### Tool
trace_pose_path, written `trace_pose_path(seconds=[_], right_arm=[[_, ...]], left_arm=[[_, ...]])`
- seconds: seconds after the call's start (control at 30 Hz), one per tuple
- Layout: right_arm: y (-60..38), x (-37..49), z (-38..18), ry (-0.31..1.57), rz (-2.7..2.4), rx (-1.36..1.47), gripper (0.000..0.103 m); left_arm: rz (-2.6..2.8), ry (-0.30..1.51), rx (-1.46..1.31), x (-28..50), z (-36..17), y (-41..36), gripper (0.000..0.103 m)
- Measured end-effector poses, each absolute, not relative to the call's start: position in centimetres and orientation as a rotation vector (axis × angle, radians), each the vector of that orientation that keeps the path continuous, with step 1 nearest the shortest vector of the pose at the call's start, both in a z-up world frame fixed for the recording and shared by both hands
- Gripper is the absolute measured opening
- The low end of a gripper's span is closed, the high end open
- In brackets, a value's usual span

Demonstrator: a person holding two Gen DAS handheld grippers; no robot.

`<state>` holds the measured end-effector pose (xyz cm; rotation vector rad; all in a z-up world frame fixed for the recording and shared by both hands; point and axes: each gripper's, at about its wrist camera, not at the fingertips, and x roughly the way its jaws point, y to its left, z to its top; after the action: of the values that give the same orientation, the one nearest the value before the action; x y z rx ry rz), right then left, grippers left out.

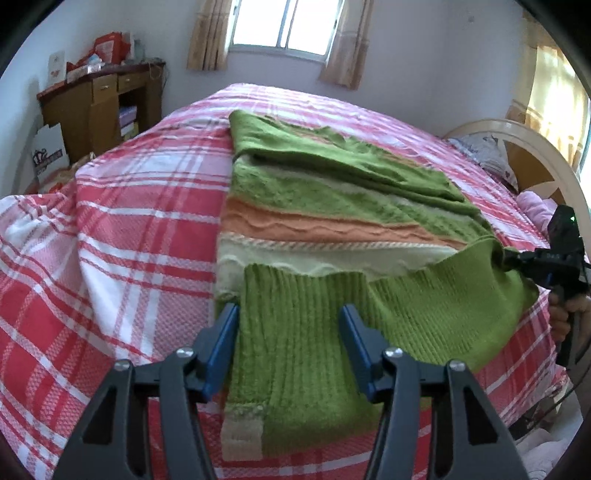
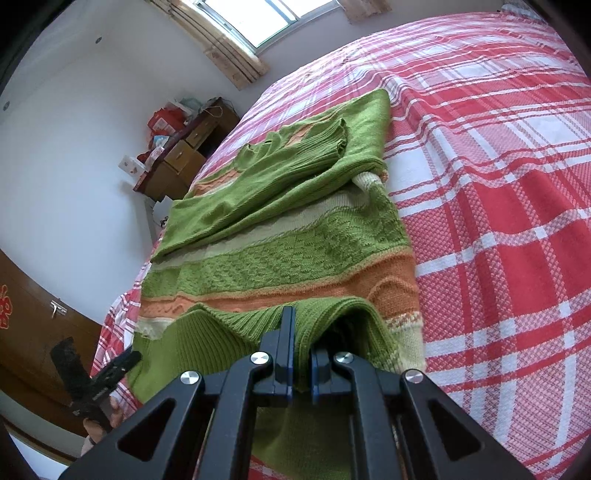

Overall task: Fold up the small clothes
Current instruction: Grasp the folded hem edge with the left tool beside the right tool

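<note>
A green knit sweater (image 1: 332, 192) with orange and cream stripes lies on the bed; it also shows in the right wrist view (image 2: 280, 236). Its sleeves are folded over the body at the far end. My left gripper (image 1: 290, 314) is open, its blue fingers straddling the near ribbed hem (image 1: 299, 332), which is folded up over the cream stripe. My right gripper (image 2: 301, 350) is shut on the ribbed hem's edge (image 2: 332, 306) and holds it lifted off the bed. The right gripper also shows in the left wrist view (image 1: 517, 260), at the sweater's right corner.
The bed has a red, pink and white plaid cover (image 1: 129, 258). A wooden desk (image 1: 99, 107) with clutter stands at the far left by the wall. A headboard (image 1: 535, 155) and pillow are at the right. A window (image 1: 284, 26) is behind the bed.
</note>
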<state>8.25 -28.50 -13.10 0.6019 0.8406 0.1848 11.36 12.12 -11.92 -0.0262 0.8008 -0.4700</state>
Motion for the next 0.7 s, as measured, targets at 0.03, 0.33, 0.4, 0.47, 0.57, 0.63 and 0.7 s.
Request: trace_pose_path(seconds=[0.03, 0.33, 0.4, 0.47, 0.57, 0.63, 0.7], right_arm=[[-28.6, 8.2, -13.1, 0.84, 0.186, 0.602, 0.006], [-28.7, 8.0, -13.4, 0.816, 0.202, 0.618, 0.006], [-28.8, 8.0, -13.2, 0.819, 0.209, 0.631, 0.006], [-29.0, 7.6, -12.3, 0.806, 0.226, 0.636, 0.007], [-29.7, 5.9, -9.2, 0.702, 0.3, 0.65, 0.016], [-30.6, 4.7, -7.1, 0.626, 0.308, 0.645, 0.034], [-31.7, 3.5, -5.3, 0.551, 0.238, 0.612, 0.052]], left_arm=[[-0.475, 0.805, -0.027, 11.3, -11.9, 12.1, 0.06], [-0.498, 0.845, -0.091, 10.9, -12.1, 12.6, 0.011], [-0.495, 0.852, -0.118, 11.3, -12.2, 12.7, 0.012], [-0.489, 0.854, -0.112, 11.5, -12.2, 12.4, 0.015], [-0.488, 0.853, -0.079, 11.3, -12.1, 12.1, 0.019], [-0.492, 0.853, -0.082, 11.3, -12.1, 12.0, 0.022], [-0.504, 0.853, -0.105, 11.3, -12.1, 12.1, 0.026]])
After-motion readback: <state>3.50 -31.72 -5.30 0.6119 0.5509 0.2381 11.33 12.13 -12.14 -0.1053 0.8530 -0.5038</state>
